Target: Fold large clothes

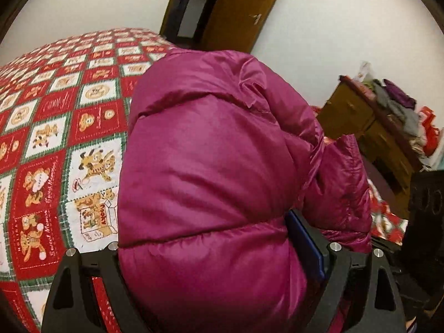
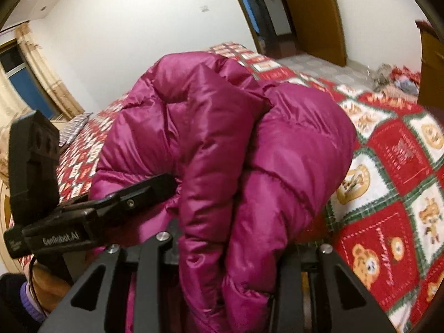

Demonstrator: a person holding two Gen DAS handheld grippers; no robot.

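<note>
Jacket: a magenta puffer jacket [image 1: 211, 166], bundled into a thick roll and lifted over the bed [image 1: 55, 127]; in the left wrist view it fills the frame from 6 o'clock up past the centre.
Left gripper [image 1: 222, 252]: jaws spread wide around the fattest part of the roll, one blue pad pressed into its flank at about 4 o'clock; the wide stance looks chosen to take in the whole padded bulk.
Right gripper [image 2: 230, 252]: jaws drawn close on a thinner gathered fold of the jacket [image 2: 222, 144], pinching the layers so they do not slide apart.
Why two grips: judging by the slippery, springy fabric, one hold alone would let the roll unfurl.
Other gripper seen: in the right wrist view the left gripper [image 2: 155, 186] reaches in from 9 o'clock, its finger tucked under the jacket.
Bed: patterned red-and-white quilt, bare toward 3 o'clock in the right view, a likely place to lay the fold.
Task stage: probably mid-fold, jacket not yet laid flat.
</note>
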